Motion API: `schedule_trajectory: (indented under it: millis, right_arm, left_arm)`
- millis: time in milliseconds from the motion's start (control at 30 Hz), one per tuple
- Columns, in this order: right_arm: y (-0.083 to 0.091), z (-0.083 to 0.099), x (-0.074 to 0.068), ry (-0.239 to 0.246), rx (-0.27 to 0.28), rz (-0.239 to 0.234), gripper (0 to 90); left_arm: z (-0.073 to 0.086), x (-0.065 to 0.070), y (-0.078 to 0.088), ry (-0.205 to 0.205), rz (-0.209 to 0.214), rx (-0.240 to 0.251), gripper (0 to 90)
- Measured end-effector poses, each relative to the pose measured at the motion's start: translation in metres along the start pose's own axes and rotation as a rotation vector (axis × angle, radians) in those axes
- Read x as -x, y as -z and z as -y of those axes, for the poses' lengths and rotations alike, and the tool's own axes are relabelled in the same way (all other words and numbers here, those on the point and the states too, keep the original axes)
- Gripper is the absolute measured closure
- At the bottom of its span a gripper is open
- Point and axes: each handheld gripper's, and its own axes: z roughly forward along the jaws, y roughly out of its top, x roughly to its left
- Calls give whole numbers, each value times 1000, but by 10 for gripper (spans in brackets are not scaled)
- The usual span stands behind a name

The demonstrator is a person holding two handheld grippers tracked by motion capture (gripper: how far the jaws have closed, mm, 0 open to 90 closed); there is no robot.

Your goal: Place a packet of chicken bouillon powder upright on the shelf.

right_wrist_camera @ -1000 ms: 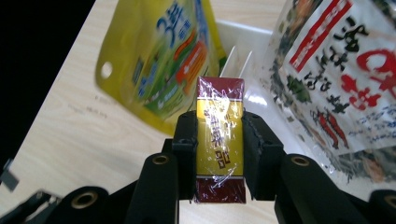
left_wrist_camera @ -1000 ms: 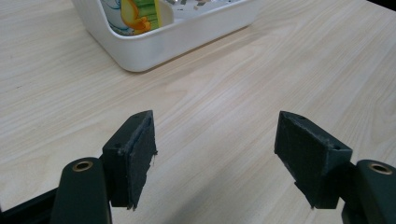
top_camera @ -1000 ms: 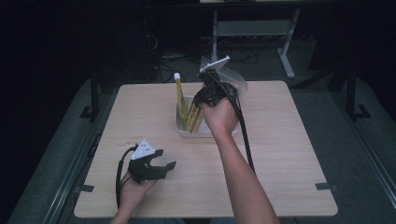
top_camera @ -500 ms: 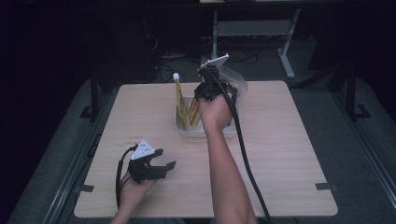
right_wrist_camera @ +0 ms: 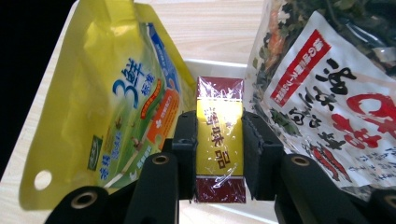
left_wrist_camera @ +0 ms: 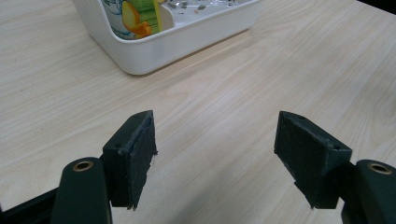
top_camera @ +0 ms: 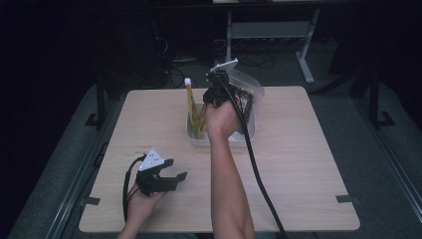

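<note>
I am working two tools over a pale wooden worktop (top_camera: 308,149). My right hand-held gripper (right_wrist_camera: 218,140) is closed partway, its two black pads pressing either side of a small cellophane-wrapped box with a yellow face and dark red ends (right_wrist_camera: 219,140). The box stands upright inside a white plastic tub (top_camera: 199,139) near the far middle of the worktop, wedged between a tall yellow stand-up pouch (right_wrist_camera: 112,107) and a clear bag of dried vegetables with a red and white label (right_wrist_camera: 327,88).

My left hand-held gripper (left_wrist_camera: 219,158) rests near the front of the worktop, jaws spread wide with nothing between them.

To do this well, I judge I should move the box straight along its length, keeping it level in the pads so neither neighbouring packet drags or tips. The wrapper looks slippery, so I would keep the squeeze steady.
</note>
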Motion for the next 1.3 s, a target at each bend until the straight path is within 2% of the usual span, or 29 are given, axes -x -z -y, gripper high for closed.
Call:
schedule_trajectory:
  millis: [233, 933, 1300]
  right_arm:
    - [0, -1, 0, -27, 14, 7, 680]
    - [-7, 0, -5, -40, 24, 24, 680]
    - [-11, 5, -9, -54, 53, 72, 677]
  left_arm:
    - [0, -1, 0, 2, 0, 4, 290]
    - [-1, -1, 1, -2, 4, 2, 294]
    - [-2, 0, 2, 2, 6, 9, 295]
